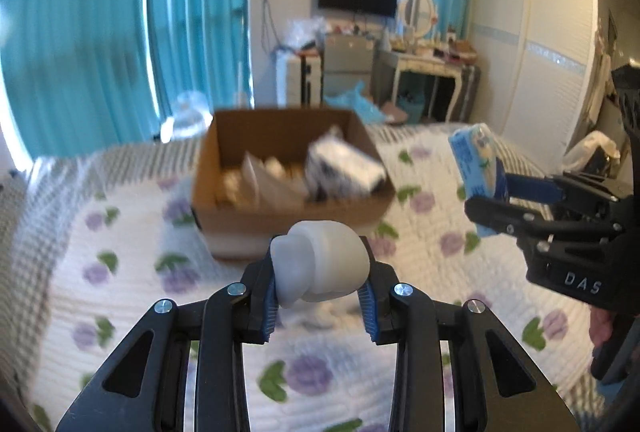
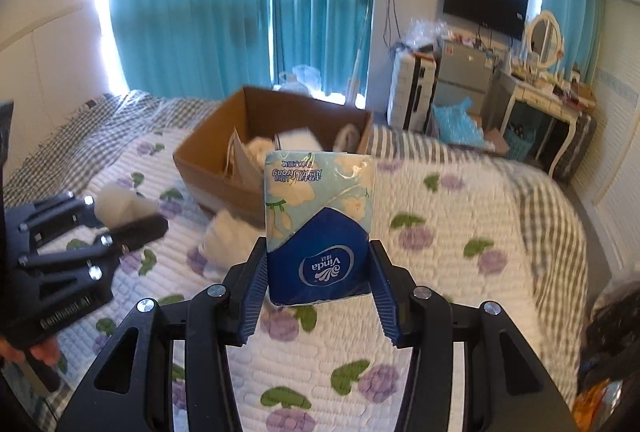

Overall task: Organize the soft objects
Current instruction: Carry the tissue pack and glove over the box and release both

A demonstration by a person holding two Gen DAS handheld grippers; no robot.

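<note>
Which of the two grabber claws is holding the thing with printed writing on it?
The right gripper: its blue Vinda tissue pack shows a logo; the left gripper holds a plain white soft lump.

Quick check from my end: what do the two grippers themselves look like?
Both match. The left gripper and right gripper have black plastic linkage arms with silver screw heads and jaws lined with ribbed blue pads. The right one's black body carries white "DAS" lettering. No cables show.
</note>
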